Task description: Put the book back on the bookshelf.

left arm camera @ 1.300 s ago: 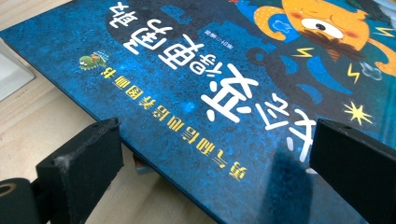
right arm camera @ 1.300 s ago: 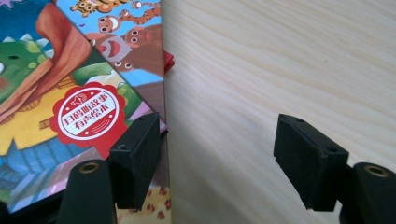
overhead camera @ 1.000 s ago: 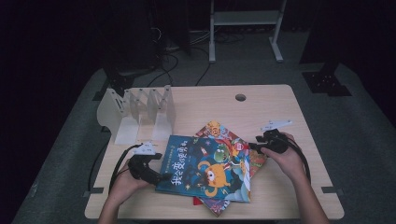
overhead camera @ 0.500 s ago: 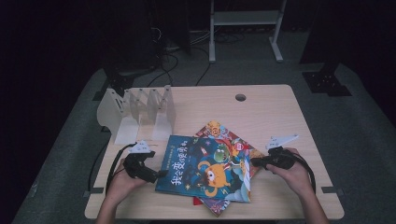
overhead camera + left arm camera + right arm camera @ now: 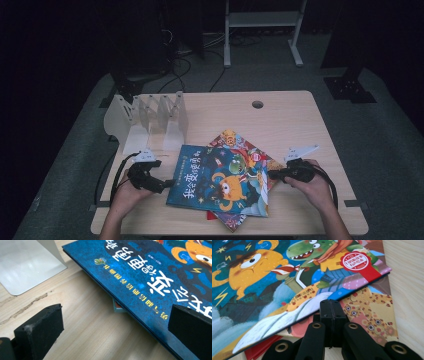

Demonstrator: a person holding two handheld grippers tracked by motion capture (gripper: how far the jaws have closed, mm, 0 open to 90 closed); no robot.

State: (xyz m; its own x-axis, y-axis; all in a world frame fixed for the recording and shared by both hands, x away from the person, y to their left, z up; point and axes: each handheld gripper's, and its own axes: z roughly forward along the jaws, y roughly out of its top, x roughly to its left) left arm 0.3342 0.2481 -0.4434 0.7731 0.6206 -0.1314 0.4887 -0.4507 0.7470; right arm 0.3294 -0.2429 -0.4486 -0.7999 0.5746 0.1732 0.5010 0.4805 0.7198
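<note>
A stack of picture books lies on the wooden table [image 5: 290, 120]. On top is a blue book [image 5: 220, 180] with an orange monster on its cover [image 5: 274, 285]. A colourful book [image 5: 235, 142] juts out beneath it [image 5: 372, 307], and a red one [image 5: 230, 220] lies lowest. My left gripper [image 5: 169, 184] is open at the blue book's left edge [image 5: 150, 272]; one jaw is over the bare table and the other over the cover, the midpoint [image 5: 112, 327] beside the edge. My right gripper [image 5: 273, 175] is shut, with its tips [image 5: 332, 303] against the top book's right edge.
A white slotted book rack [image 5: 150, 120] stands at the table's back left, and its base plate [image 5: 25, 265] lies close to my left gripper. A cable hole [image 5: 257, 104] is at the back centre. A metal frame [image 5: 260, 30] stands on the floor beyond the table.
My right gripper has come nearer the person and in to the books' right edge, and its jaws have shut. The left gripper has stayed by the blue book's left edge.
</note>
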